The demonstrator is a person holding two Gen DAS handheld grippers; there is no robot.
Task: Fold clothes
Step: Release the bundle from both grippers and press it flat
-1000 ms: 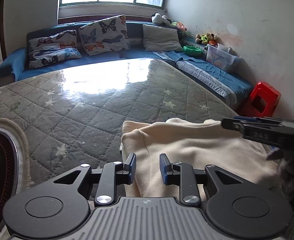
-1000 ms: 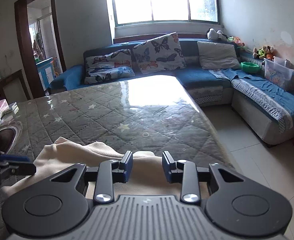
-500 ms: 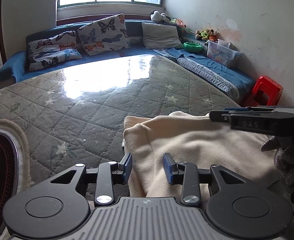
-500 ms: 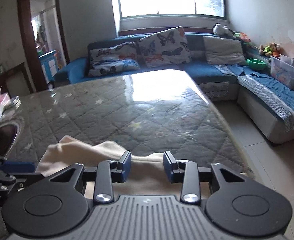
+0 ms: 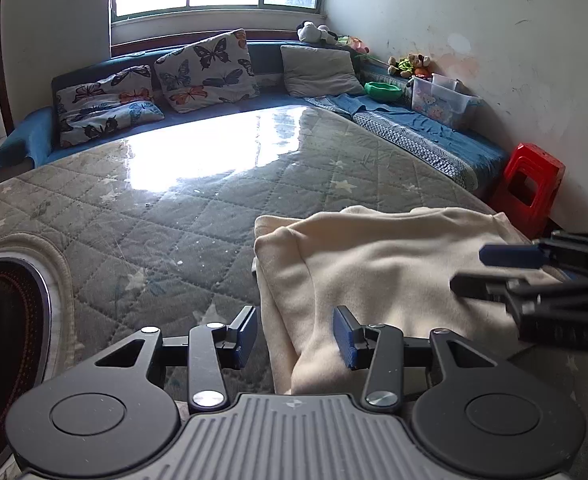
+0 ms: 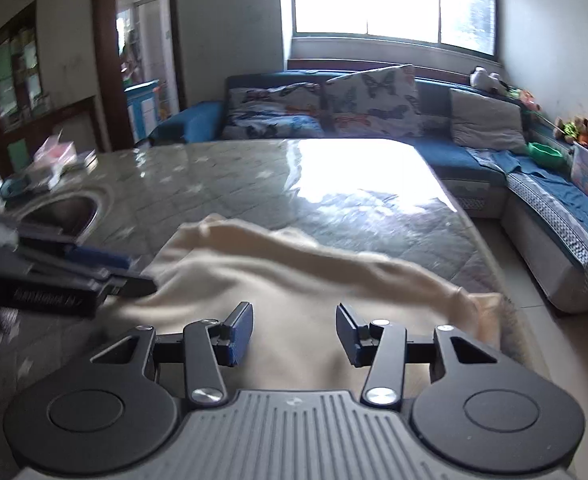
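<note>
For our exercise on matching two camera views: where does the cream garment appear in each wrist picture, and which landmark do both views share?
Left wrist view: the cream garment lies right of centre on the quilted table, its near edge between the left hand-held gripper and its opening jaws.
Right wrist view: the garment fills the lower centre, beyond the right hand-held gripper.
Shared landmark: the butterfly cushion on the blue sofa.

Left gripper (image 5: 296, 338), right gripper (image 6: 292, 334): same build. Black linkage arms, silver pivot screws, blue finger pads (image 5: 344, 340), grey ribbed housing, two round black discs.
</note>
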